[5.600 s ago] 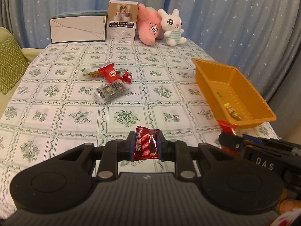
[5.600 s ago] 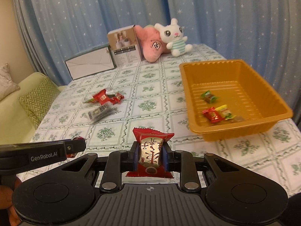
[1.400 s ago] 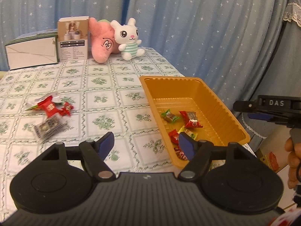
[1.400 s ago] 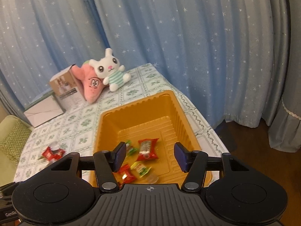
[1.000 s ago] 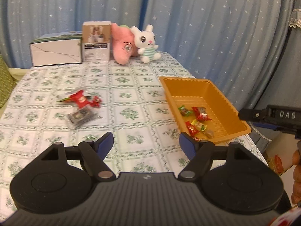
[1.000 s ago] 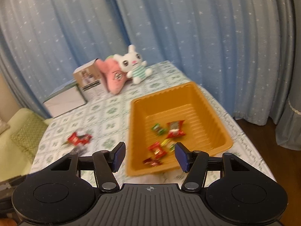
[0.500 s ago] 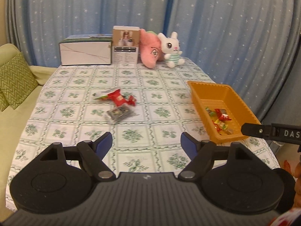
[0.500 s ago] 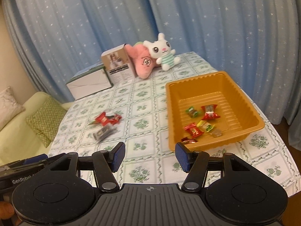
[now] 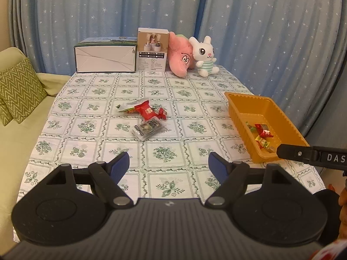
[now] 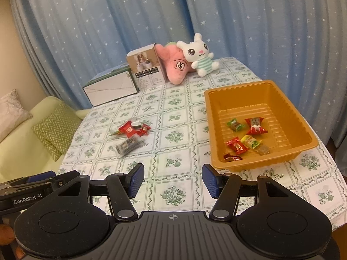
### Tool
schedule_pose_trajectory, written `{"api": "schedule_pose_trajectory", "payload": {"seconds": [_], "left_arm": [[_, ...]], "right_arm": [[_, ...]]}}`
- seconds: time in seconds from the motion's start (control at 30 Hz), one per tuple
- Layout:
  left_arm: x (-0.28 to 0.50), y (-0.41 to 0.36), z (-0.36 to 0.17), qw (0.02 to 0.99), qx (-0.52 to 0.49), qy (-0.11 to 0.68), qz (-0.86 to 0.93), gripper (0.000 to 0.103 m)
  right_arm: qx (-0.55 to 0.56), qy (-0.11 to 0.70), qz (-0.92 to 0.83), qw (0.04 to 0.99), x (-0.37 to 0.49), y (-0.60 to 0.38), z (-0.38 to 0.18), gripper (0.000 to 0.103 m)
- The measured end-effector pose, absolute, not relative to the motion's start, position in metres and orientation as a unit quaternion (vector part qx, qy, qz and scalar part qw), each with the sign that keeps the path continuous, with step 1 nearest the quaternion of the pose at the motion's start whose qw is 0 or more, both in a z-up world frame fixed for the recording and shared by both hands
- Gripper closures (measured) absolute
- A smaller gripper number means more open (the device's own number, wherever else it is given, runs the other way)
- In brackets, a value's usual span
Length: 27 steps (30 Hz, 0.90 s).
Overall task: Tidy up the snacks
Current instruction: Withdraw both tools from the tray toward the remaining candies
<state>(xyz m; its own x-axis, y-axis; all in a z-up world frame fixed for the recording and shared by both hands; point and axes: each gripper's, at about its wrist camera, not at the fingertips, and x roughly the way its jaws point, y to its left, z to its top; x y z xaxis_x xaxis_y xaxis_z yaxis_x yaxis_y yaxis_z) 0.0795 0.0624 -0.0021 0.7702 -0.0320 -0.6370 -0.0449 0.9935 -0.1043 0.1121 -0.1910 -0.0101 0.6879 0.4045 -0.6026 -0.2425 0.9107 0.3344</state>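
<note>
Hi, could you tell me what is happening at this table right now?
A person is sorting snacks into an orange tray with a handheld claw in each hand. The left claw and the right claw are both open and empty, held above the near part of the table. Six wrapped candies lie in the tray. A small pile of snack packets remains on the tablecloth mid-table, not yet collected.

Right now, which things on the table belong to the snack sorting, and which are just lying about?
Job:
orange plastic tray holding wrapped candies
loose red snack packets
clear packet with dark contents
both open grippers: left, right

Lying about:
white flat box
brown product carton
pink plush
white rabbit plush
</note>
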Motion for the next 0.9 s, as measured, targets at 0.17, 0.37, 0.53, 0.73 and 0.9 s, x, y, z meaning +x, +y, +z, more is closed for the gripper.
{"api": "schedule_pose_trajectory", "payload": {"seconds": [0.17, 0.37, 0.53, 0.73, 0.9], "left_arm": [[0.085, 0.070, 0.000, 0.939, -0.047, 0.340, 0.007, 0.025], [0.102, 0.075, 0.001, 0.940, -0.028, 0.341, -0.002, 0.025], [0.127, 0.079, -0.007, 0.936, -0.010, 0.350, -0.022, 0.024], [0.165, 0.097, -0.029, 0.931, 0.002, 0.363, -0.034, 0.024], [0.197, 0.108, -0.055, 0.926, 0.029, 0.374, -0.049, 0.024]], "right_arm": [[0.113, 0.357, 0.184, 0.909, 0.116, -0.183, -0.015, 0.044], [0.102, 0.358, 0.195, 0.907, 0.125, -0.171, -0.019, 0.044], [0.095, 0.355, 0.201, 0.908, 0.142, -0.162, -0.025, 0.044], [0.091, 0.351, 0.215, 0.907, 0.174, -0.148, -0.040, 0.044], [0.089, 0.359, 0.226, 0.901, 0.210, -0.136, -0.054, 0.044]]}}
